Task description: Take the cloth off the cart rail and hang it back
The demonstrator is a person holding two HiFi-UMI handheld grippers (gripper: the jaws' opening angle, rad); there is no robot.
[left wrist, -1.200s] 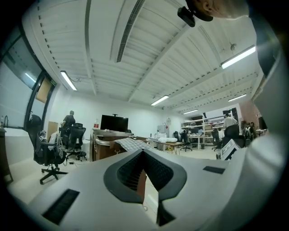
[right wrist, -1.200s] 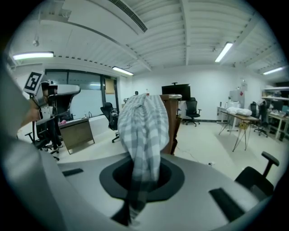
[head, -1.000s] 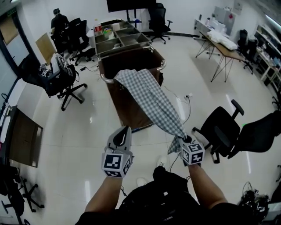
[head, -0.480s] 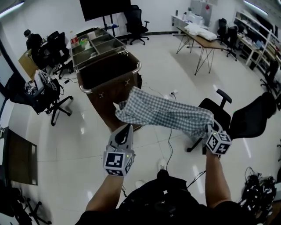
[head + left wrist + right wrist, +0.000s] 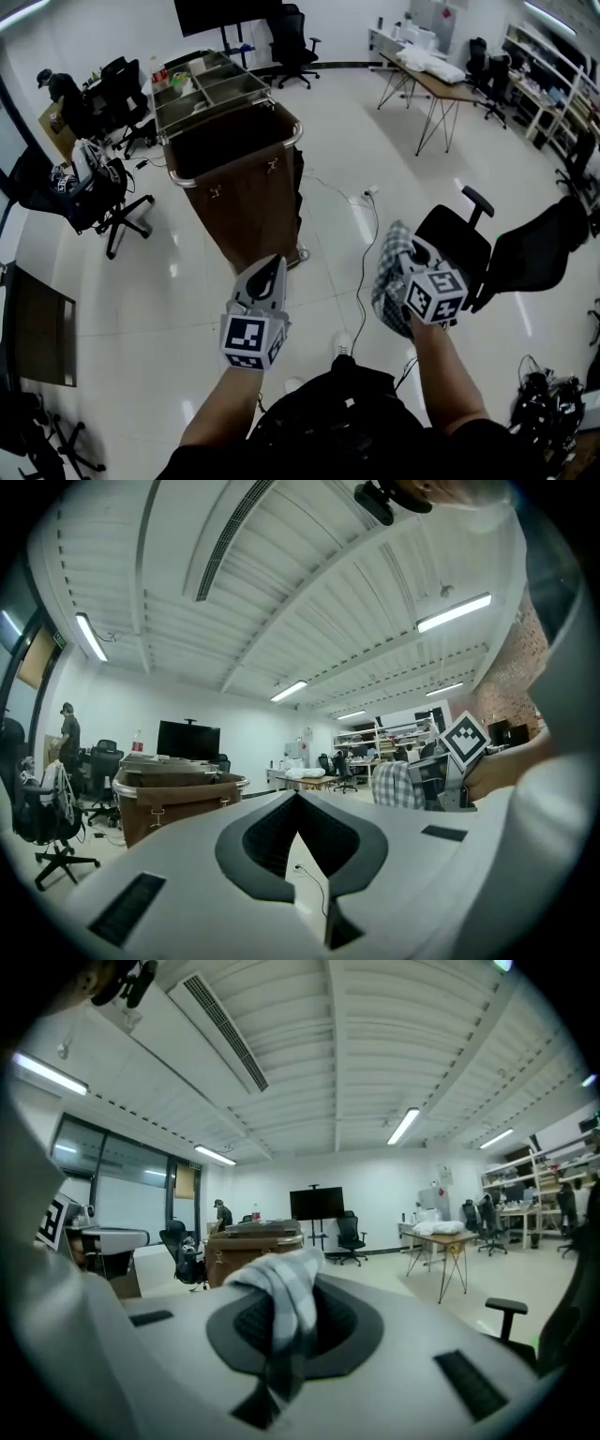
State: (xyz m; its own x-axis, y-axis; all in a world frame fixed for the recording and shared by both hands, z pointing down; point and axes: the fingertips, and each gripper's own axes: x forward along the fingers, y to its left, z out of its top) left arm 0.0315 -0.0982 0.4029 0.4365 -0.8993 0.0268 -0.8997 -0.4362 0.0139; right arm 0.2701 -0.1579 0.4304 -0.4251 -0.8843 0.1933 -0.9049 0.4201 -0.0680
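Note:
The grey checked cloth [image 5: 386, 281] hangs in a bunch from my right gripper [image 5: 409, 251], clear of the cart. In the right gripper view a fold of the cloth [image 5: 291, 1302] is pinched between the jaws of the right gripper [image 5: 291, 1283], which is shut on it. The brown cart [image 5: 246, 192] stands ahead at centre left, and its metal rail [image 5: 230, 171] is bare. My left gripper [image 5: 273, 264] is held level in front of the cart, jaws together and empty. In the left gripper view its tips [image 5: 297, 797] meet, with the cart [image 5: 178, 794] beyond on the left and the cloth [image 5: 394, 785] on the right.
A black office chair [image 5: 457, 246] stands just right of my right gripper, with another chair [image 5: 539, 246] beyond it. A cable [image 5: 361, 272] runs across the floor beside the cart. More chairs [image 5: 89, 187] are at the left, a trestle table [image 5: 436, 86] at the back right, and a person [image 5: 52, 86] at the far left.
The cloth has come off the cart rail. My right gripper has pulled it back and up toward me, and it now hangs bunched beside the gripper. The left gripper has barely shifted.

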